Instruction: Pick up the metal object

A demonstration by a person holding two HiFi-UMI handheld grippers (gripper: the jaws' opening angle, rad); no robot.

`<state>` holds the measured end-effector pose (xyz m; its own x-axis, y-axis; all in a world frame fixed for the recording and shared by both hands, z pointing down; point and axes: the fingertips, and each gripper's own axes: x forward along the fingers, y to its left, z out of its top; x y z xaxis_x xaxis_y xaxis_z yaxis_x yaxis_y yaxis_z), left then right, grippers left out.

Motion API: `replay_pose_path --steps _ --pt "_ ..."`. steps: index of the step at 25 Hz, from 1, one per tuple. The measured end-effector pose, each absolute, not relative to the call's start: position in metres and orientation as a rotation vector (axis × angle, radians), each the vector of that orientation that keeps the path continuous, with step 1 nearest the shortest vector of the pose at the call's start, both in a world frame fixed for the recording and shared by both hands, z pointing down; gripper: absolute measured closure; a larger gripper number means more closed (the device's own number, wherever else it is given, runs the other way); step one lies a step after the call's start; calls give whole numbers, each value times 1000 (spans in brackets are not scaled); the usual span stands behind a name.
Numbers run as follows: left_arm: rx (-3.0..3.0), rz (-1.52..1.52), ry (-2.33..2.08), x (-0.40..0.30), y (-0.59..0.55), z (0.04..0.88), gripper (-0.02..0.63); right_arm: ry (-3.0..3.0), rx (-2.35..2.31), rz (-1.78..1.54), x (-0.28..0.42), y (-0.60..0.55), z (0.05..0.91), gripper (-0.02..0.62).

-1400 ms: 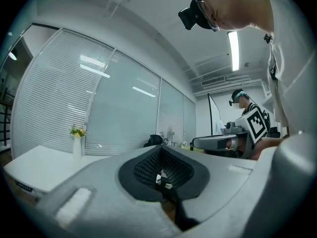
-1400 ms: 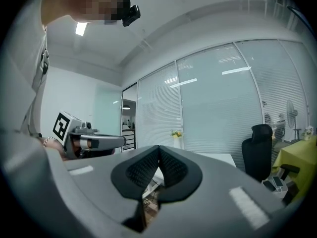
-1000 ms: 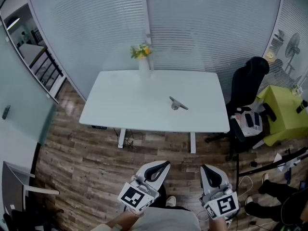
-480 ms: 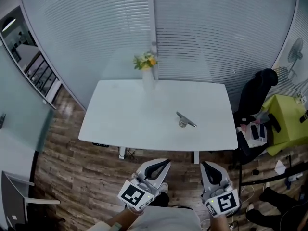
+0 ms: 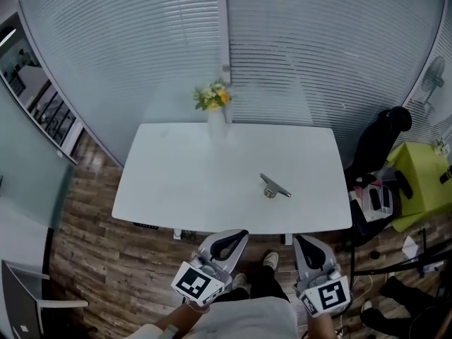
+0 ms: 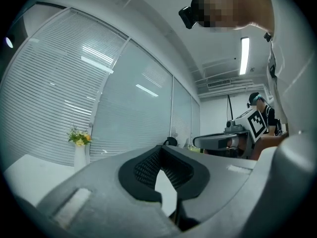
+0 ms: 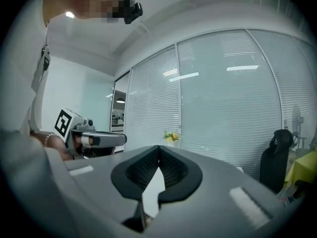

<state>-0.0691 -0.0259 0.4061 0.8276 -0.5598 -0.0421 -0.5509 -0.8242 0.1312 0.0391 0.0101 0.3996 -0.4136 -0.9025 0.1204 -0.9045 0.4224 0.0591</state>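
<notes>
The metal object (image 5: 274,187), a small grey bar with a round base, lies on the white table (image 5: 176,182), right of its middle. My two grippers hang in front of the table's near edge, above the wooden floor and well short of the object. The left gripper (image 5: 240,233) is shut with nothing in it, its tip seen against the blinds in the left gripper view (image 6: 162,148). The right gripper (image 5: 301,240) is shut and empty too, pointing level toward the glass wall (image 7: 159,147).
A vase of yellow flowers (image 5: 213,104) stands at the table's far edge, against a glass wall with blinds. A black office chair (image 5: 381,136) and a yellow-green table (image 5: 424,182) stand right of the white table. Cables and stands lie on the floor at the lower right.
The table has come closer to me and to both grippers in the head view. Both grippers stay shut and keep their places at the bottom of the picture.
</notes>
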Motion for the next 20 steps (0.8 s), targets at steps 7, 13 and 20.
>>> replay_pose_path --steps 7,13,20 --pt "2888 -143 -891 -54 -63 406 604 -2541 1604 3 50 -32 399 591" --pt "2879 -142 -906 -31 -106 405 604 -2555 1592 10 72 -78 399 591" --pt "2880 -119 -929 5 -155 405 604 -2583 1566 4 106 -129 397 591"
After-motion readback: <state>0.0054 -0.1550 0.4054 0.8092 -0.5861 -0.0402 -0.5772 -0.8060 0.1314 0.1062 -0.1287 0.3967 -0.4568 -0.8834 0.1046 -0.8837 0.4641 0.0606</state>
